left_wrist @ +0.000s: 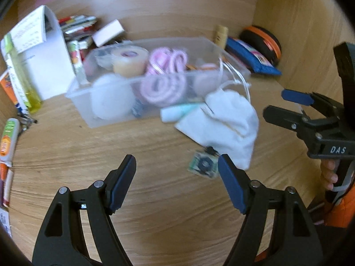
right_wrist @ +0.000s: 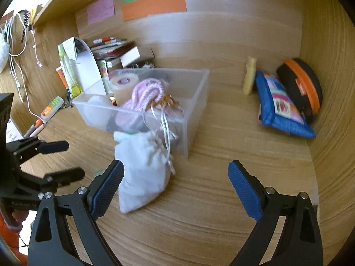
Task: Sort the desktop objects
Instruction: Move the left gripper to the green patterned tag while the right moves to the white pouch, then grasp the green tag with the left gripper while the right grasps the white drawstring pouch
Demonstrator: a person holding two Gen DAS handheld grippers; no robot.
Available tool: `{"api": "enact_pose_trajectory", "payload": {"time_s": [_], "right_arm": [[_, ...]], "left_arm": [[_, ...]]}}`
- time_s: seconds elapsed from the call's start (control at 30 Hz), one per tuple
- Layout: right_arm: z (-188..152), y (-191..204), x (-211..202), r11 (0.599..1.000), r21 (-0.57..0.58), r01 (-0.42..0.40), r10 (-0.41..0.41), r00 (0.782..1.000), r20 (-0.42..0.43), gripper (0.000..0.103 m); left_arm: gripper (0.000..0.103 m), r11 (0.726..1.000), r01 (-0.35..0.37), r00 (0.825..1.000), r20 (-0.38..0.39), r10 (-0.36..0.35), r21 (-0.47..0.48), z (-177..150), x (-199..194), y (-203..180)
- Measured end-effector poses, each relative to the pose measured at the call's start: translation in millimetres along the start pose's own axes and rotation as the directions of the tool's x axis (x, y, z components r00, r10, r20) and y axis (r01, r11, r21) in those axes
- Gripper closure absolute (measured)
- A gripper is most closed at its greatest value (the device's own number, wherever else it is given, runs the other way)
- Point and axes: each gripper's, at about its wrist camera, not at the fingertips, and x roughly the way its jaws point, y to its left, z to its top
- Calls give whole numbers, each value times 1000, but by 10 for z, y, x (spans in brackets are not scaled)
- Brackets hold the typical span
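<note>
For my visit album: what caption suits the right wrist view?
Open right tool hovering beside a white drawstring pouch lying against a clear plastic bin on a wooden desk.

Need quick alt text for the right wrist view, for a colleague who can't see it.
Open right tongs hover over a wooden desk, a white drawstring pouch lying just ahead by the left finger. Behind it stands a clear plastic bin holding pink rolls and tape.

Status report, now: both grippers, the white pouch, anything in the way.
Left gripper open, empty. Right gripper open, empty. White pouch on desk against clear bin. Small green item beside pouch.
</note>
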Motion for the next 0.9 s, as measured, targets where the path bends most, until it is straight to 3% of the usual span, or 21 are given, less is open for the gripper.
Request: {"api": "enact_pose_trajectory", "payload": {"time_s": [0.3, 0.63, 0.7, 0.9], "right_arm": [[-135, -13, 145, 999, 10, -37, 38, 997, -72, 9], [-194, 200, 376, 996, -63, -67, 56, 986, -156, 9], [-193, 242, 428, 995, -82, -63, 48, 984, -170, 9], [-185, 345, 558, 990, -126, -69, 41, 977, -208, 9]], "left_arm": [[28, 999, 26, 997, -70, -23, 38, -54, 246, -134], [47, 998, 6, 998, -67, -2, 63, -40, 329, -135], [60, 998, -5, 998, -57, 8, 58, -45, 323, -112], [70, 999, -3, 999, -48, 5, 45, -65, 286, -40]]}}
